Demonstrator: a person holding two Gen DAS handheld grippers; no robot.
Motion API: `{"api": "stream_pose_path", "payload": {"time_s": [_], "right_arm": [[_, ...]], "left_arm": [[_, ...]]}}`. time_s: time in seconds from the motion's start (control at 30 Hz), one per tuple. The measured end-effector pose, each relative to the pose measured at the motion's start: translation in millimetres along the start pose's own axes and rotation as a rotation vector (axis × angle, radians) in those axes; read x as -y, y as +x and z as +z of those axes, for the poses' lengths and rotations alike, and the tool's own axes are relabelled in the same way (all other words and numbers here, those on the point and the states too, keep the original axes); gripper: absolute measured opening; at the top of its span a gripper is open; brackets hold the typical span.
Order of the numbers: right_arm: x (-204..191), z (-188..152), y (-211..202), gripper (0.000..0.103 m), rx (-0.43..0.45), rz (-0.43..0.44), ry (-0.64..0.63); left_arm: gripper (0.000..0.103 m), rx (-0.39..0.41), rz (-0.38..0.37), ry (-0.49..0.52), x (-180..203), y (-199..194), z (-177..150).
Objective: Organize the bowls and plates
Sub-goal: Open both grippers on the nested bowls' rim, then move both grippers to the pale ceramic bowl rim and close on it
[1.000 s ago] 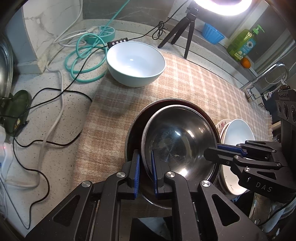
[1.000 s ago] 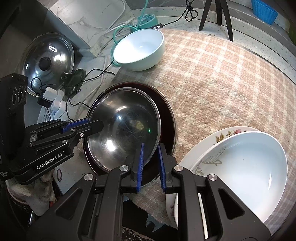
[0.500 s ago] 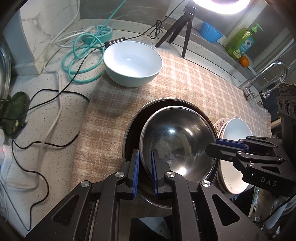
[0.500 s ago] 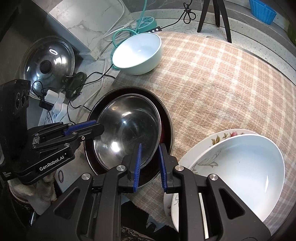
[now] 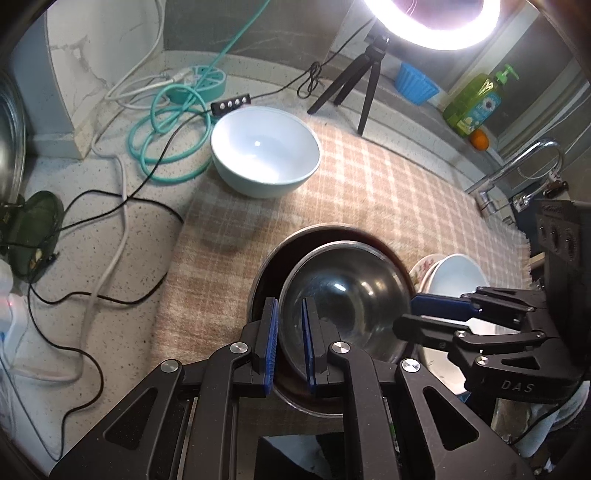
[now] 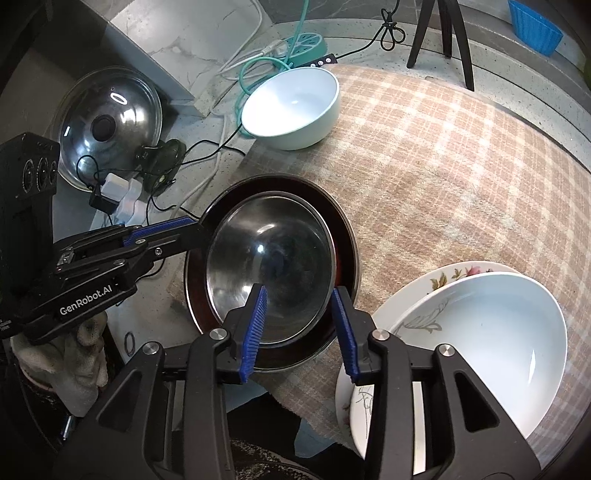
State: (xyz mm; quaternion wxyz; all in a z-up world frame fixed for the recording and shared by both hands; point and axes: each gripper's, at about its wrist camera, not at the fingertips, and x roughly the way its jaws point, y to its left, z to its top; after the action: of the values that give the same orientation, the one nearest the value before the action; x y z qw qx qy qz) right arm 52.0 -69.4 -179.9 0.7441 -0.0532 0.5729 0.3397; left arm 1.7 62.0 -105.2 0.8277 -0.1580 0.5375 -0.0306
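The left gripper [image 5: 290,345] pinches the one steel bowl's [image 6: 271,264] upturned rim, nested in the dark plate [image 6: 345,236]. The right gripper's [image 6: 301,334] fingers stand apart astride its near rim.

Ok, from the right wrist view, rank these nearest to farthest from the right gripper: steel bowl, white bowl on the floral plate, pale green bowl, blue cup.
1. Steel bowl: its near rim sits between the open fingers of the right gripper.
2. White bowl: close by on the right, on the floral plate.
3. Pale green bowl: far left of the cloth.
4. Blue cup: back ledge, top right.
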Motion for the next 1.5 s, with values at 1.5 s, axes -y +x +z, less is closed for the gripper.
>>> {"api": "stream_pose_path", "payload": {"time_s": [1.5], "right_arm": [[38.7,104.2,18.7,0.038,0.125,0.149,0.243]], "left_arm": [[0.013,0.034,-0.07,-0.221,-88.0,53.1,113.2]]}}
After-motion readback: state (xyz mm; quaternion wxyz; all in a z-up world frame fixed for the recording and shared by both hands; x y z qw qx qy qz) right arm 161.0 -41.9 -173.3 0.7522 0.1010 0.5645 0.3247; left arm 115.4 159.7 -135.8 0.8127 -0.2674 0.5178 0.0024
